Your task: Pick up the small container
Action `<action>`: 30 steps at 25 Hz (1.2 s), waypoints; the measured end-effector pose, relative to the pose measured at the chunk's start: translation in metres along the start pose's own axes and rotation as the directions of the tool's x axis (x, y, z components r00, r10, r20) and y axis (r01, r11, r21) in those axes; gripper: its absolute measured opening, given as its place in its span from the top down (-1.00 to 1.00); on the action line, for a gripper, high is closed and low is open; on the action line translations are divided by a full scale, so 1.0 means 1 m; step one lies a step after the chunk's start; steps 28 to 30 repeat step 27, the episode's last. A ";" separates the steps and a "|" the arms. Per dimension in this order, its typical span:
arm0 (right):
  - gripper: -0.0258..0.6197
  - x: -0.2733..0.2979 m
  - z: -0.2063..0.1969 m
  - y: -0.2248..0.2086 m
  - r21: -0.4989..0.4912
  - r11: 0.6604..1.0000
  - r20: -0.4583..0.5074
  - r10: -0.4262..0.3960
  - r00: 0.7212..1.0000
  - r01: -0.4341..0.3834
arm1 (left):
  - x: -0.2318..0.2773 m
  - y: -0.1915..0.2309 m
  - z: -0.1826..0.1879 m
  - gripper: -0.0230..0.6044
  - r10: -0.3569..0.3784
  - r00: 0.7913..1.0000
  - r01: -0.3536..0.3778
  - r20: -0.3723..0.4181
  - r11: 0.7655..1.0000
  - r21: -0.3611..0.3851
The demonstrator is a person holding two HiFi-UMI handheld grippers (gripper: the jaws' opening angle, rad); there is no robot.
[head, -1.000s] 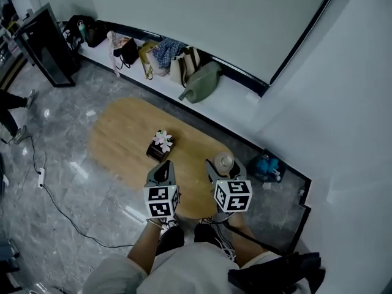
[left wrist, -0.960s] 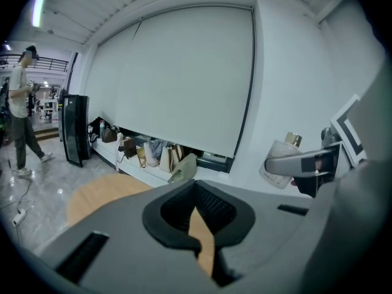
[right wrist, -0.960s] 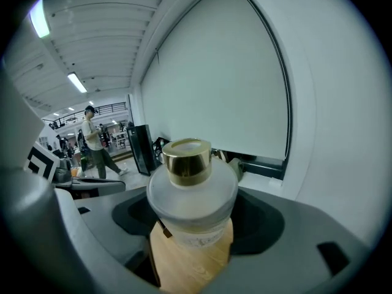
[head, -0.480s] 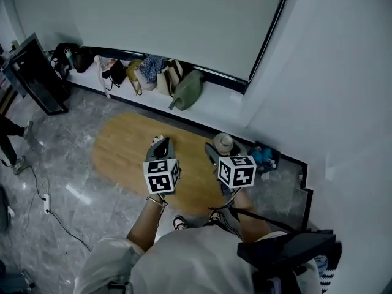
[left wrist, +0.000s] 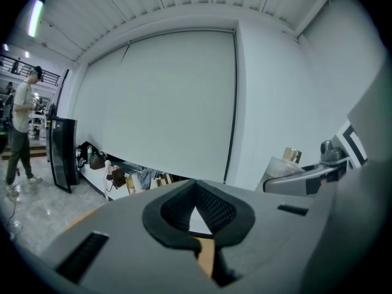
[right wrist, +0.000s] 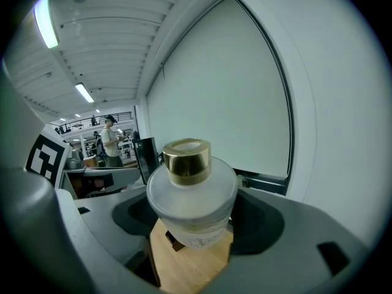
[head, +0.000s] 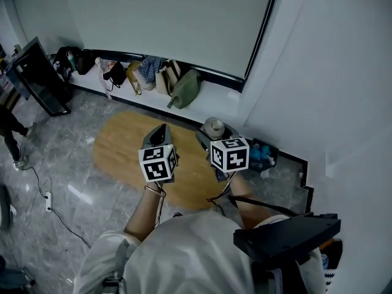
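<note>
Container (right wrist: pixel 192 192) sits upright, clamped dead centre in our right gripper (right wrist: pixel 196 218), up off the table (head: pixel 116 146); our left gripper (left wrist: pixel 197 216) is closed on nothing, alongside.

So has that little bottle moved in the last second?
Yes. The bottle, held in the right tool, was over the right end of the table; now it shows past the far edge, towards the wall, lifted.
</note>
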State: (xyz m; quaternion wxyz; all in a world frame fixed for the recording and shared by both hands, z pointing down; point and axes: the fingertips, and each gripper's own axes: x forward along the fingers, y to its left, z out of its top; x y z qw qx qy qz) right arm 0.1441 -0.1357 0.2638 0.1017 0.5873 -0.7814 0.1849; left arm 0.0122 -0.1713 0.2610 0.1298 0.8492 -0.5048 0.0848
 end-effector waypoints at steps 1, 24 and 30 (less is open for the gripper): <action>-0.13 -0.002 0.001 0.001 -0.001 1.000 0.007 0.008 1.000 -0.008 | -0.001 -0.001 0.001 0.92 0.006 1.000 -0.006 0.002 1.000 -0.003; -0.13 -0.029 -0.012 0.003 -0.031 0.999 0.010 0.041 0.999 -0.040 | -0.030 -0.016 -0.009 0.92 0.059 0.998 -0.059 0.009 0.998 -0.036; -0.13 -0.030 -0.013 0.000 -0.029 0.999 0.011 0.039 0.999 -0.039 | -0.029 -0.020 -0.010 0.92 0.057 0.998 -0.056 0.009 0.998 -0.034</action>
